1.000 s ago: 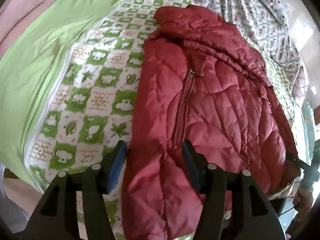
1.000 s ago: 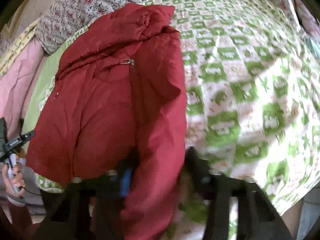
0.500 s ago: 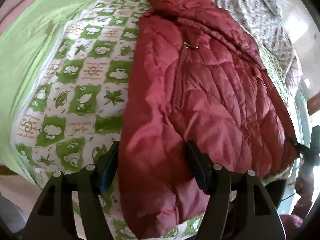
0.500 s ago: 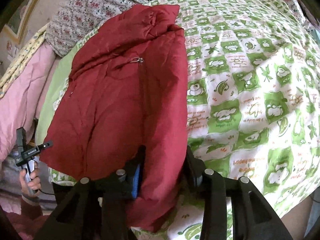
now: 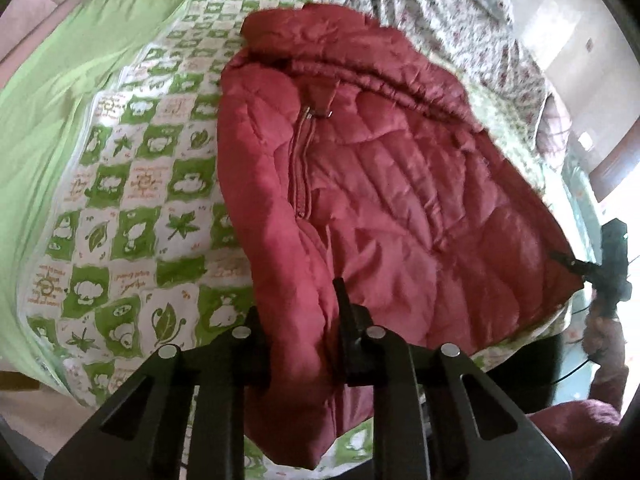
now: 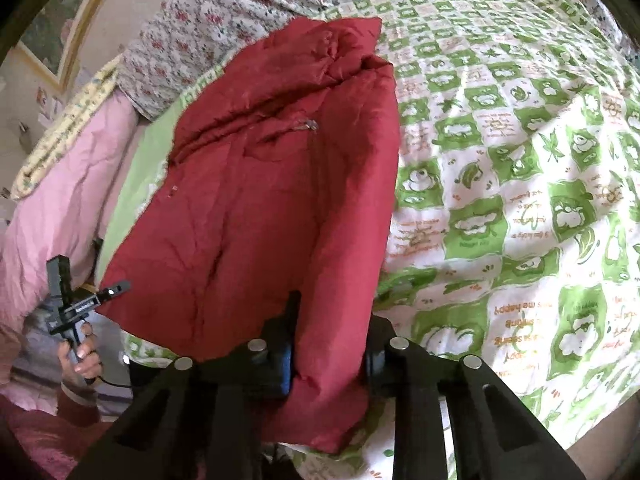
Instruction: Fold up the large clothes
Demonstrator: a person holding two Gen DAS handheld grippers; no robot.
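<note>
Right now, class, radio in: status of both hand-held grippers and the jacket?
Left hand-held gripper, right hand-held gripper: jaws closing on hem of red quilted puffer jacket. Jacket flat on green checked bedsheet. Nothing blocking.

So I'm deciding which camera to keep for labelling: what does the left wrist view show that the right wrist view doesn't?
Only the left wrist view: the left tool closing on the jacket's near-left corner, the plain green sheet at far left, and a bright wall at upper right.

Only the right wrist view: the right tool closing on the opposite near corner, a pink quilt, and a framed picture on the wall.

Both: the red quilted jacket with its zipper pull, the green-and-white checked bedspread, and the floral cover.
</note>
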